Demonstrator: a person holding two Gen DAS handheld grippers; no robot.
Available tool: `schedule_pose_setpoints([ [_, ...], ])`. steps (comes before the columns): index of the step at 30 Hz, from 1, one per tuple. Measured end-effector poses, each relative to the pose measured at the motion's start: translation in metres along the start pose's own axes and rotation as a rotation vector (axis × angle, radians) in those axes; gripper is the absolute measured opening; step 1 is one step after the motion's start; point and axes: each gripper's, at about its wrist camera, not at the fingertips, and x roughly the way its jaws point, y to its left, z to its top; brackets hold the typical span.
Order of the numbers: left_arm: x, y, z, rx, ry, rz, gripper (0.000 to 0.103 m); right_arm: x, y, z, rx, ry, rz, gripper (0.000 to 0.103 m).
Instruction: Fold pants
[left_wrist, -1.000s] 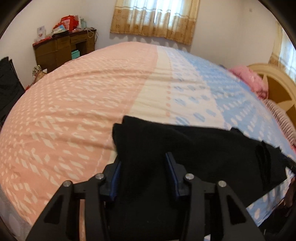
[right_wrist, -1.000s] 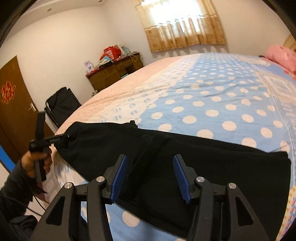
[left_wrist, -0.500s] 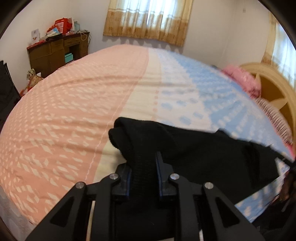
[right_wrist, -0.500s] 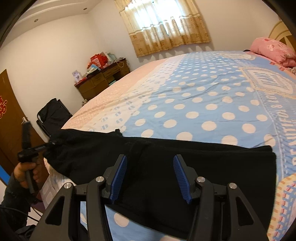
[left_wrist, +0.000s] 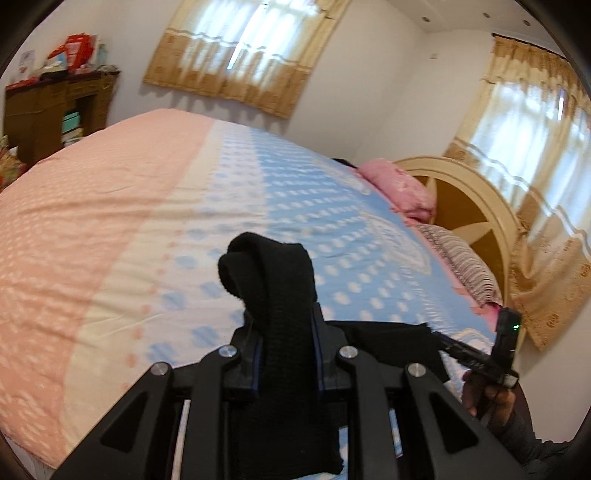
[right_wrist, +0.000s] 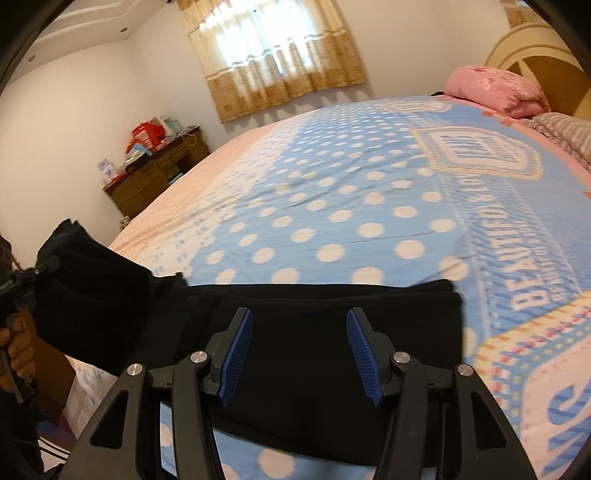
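Observation:
The black pants lie along the near edge of the bed. My left gripper is shut on one end of the pants and holds it lifted off the bed; the cloth bulges up between the jaws. In the right wrist view the left gripper shows at far left with that end raised. My right gripper is open, its blue pads over the flat part of the pants, gripping nothing. It also shows in the left wrist view at the lower right.
The bed has a pink, white and blue dotted cover. A pink pillow and a striped pillow lie by the wooden headboard. A brown cluttered dresser stands by the far wall. Curtained windows are behind.
My left gripper shut on the pants end and lifted it up and to the right. My right gripper stayed open over the pants.

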Motion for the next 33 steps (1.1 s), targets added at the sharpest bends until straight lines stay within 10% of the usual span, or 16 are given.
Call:
schedule_pose_setpoints([
  [16,0.057,-0.109,0.019,0.151,0.099,-0.151,0.021,-0.027,-0.061,-0.001,0.105,-0.041,-0.094,0.056],
  [33,0.170,-0.183,-0.022,0.263,0.308,-0.123,0.021,-0.026,-0.113,0.003,0.247,-0.051,-0.135,0.056],
])
